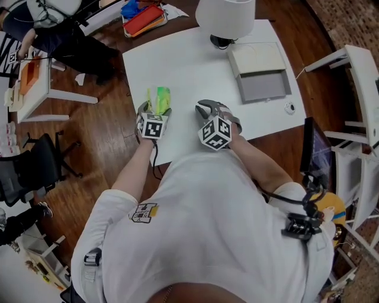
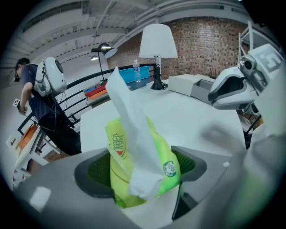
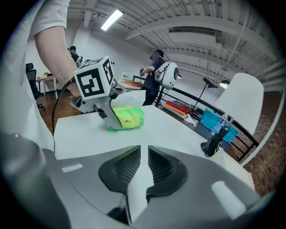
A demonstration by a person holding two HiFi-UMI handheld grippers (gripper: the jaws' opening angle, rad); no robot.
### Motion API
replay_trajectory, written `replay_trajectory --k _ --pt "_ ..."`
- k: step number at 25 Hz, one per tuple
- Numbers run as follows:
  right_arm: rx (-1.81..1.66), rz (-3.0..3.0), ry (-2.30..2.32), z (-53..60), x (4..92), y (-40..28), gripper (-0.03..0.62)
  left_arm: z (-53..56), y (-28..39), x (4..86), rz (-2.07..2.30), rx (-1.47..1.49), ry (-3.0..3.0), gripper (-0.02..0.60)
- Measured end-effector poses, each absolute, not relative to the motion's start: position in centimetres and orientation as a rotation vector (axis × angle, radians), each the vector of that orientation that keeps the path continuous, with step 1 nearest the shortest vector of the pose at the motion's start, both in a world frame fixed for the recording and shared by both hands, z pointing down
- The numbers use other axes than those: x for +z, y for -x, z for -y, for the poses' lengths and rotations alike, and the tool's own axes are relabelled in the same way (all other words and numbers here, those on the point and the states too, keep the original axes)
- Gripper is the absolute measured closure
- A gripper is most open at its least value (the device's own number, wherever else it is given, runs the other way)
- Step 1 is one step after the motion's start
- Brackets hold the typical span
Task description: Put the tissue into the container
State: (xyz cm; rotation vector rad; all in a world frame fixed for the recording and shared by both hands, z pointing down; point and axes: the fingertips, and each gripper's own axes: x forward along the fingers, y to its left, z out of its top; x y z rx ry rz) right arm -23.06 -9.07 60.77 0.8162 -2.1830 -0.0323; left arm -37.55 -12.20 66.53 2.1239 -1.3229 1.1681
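A yellow-green tissue pack (image 1: 159,97) lies near the left edge of the white table (image 1: 195,71). A white tissue (image 2: 127,107) sticks up out of the pack (image 2: 118,154). My left gripper (image 1: 155,108) straddles the pack, and its pads (image 2: 96,172) touch it on both sides. My right gripper (image 1: 205,108) hovers just to the right of the pack, jaws drawn together with nothing between them (image 3: 144,150). From there the pack (image 3: 127,118) shows lying flat on the table. The grey open container (image 1: 263,86) with its white lid (image 1: 256,58) sits at the far right of the table.
A white lamp (image 1: 225,18) stands at the back of the table beside the container (image 2: 196,85). A small white round object (image 1: 289,108) lies by the right edge. Red and blue items (image 1: 142,18) lie beyond the table. A person (image 2: 40,89) stands off to the left.
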Motion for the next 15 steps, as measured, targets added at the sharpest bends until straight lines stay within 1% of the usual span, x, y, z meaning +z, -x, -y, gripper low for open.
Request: replay_trajectory --k 5,15 --pt "-0.01 2.142 -0.889 8.6 60.6 22.1 0.546 12.7 35.0 64.9 1.237 1.156 -2.262 0.19" --pt "-0.04 2.079 -1.072 10.3 58.4 14.4 0.554 13.9 25.0 62.4 1.045 1.129 -2.494 0.19"
